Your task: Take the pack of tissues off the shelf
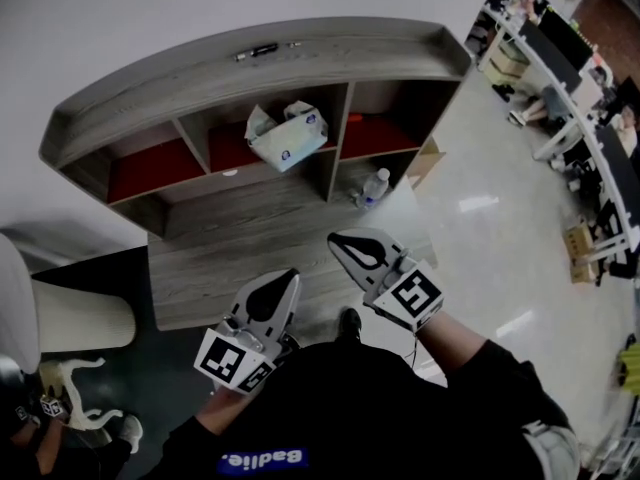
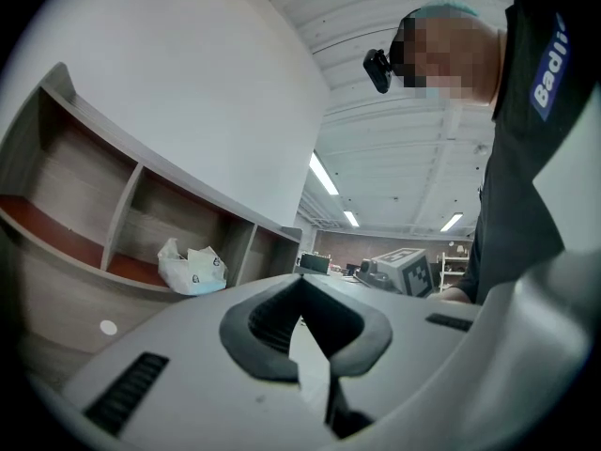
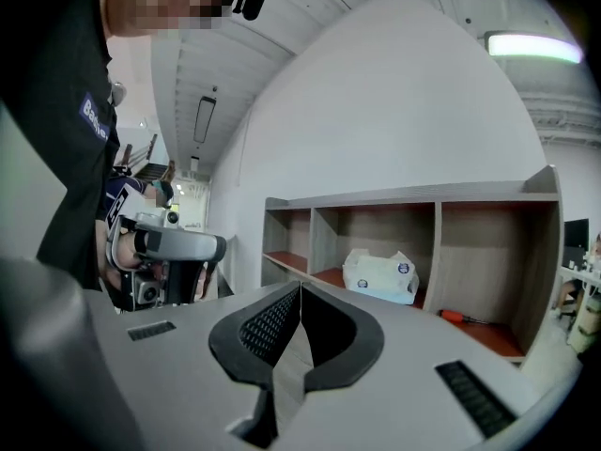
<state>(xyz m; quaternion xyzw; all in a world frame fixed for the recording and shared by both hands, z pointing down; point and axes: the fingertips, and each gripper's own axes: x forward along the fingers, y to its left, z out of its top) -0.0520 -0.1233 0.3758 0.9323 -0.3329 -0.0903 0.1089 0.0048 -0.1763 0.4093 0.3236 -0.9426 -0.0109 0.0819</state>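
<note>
Two tongs, left tongs (image 1: 283,280) and right tongs (image 1: 342,240), are sitting pressed together, empty, while the pack of tissues (image 1: 288,138) is lying in the middle compartment of the shelf (image 1: 250,63). It's probably handling light, squishy and a bit slippery, so you're best pinching gently across its middle.

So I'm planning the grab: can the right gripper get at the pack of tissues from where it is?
Probably yes. The pack of tissues sits alone in the open-fronted middle compartment of the shelf, and nothing stands between it and the right gripper. Its jaws are shut, so they must open first.
</note>
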